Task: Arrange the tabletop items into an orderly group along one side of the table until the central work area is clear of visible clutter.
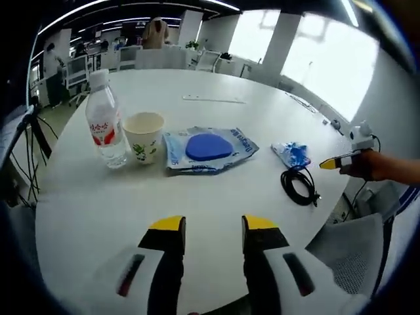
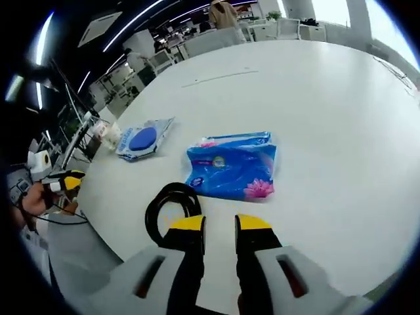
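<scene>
On the white table [image 1: 216, 85] a clear water bottle [image 1: 105, 125] with a red label stands beside a paper cup [image 1: 144, 136]. Right of them lie a flat blue pouch [image 1: 209, 149], a small blue tissue pack [image 1: 292, 155] and a coiled black cable [image 1: 300, 184]. My left gripper [image 1: 213, 226] is open and empty over the near table edge. In the right gripper view the tissue pack [image 2: 233, 167] lies just ahead, and the cable [image 2: 172, 207] sits by the left jaw. My right gripper [image 2: 220, 223] is narrowly open, holding nothing. The pouch [image 2: 141, 139] and cup [image 2: 110, 134] lie further left.
A hand holds the right gripper [image 1: 341, 161] past the table's right edge; the left gripper [image 2: 62, 182] shows beyond the left edge. A thin white strip [image 1: 213, 99] lies far back. A mesh chair [image 1: 354, 256] stands near the table. Desks and chairs fill the background.
</scene>
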A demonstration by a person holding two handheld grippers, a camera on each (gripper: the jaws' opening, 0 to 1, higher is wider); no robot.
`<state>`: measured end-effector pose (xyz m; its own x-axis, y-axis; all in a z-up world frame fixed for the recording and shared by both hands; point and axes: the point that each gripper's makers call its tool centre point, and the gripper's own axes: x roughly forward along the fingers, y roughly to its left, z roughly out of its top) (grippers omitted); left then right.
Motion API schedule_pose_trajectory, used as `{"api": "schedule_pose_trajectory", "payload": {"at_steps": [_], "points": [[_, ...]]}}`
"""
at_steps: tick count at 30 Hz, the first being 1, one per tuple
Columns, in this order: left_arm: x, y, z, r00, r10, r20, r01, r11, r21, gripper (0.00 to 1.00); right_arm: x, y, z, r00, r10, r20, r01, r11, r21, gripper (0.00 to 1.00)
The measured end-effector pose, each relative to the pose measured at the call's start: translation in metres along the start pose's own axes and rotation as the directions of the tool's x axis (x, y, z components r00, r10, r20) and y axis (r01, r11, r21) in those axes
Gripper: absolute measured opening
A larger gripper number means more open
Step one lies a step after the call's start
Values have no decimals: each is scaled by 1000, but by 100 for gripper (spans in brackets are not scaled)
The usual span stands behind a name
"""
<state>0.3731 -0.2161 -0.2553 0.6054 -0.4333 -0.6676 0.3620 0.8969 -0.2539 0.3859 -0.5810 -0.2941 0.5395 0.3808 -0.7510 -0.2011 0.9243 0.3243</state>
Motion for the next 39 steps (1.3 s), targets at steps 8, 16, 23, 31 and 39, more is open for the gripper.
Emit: {"api": "schedule_pose_trajectory", "payload": {"at_steps": [8, 16, 23, 31, 39], "points": [[-3, -6, -5, 1000, 0, -5, 0, 1000, 5, 34, 9, 13, -9, 999, 35, -29, -36, 999, -3, 17], [-8, -7, -8, 1000, 4, -6, -4, 1000, -7, 33, 13, -3, 1, 1000, -13, -9, 13, 1000, 8, 16], [-12, -7, -7, 1000, 7, -1, -7, 1000, -7, 34, 10, -31, 27, 997, -79, 28, 77, 996, 51, 16], [-13, -7, -4, 1000, 6, 7, -6, 1000, -16, 34, 22, -54, 49, 994, -111, 22, 109, 992, 60, 15], [-15, -4, -4, 1000, 16, 7, -16, 1000, -27, 34, 37, -62, 56, 992, -124, 26, 118, 980, 158, 12]]}}
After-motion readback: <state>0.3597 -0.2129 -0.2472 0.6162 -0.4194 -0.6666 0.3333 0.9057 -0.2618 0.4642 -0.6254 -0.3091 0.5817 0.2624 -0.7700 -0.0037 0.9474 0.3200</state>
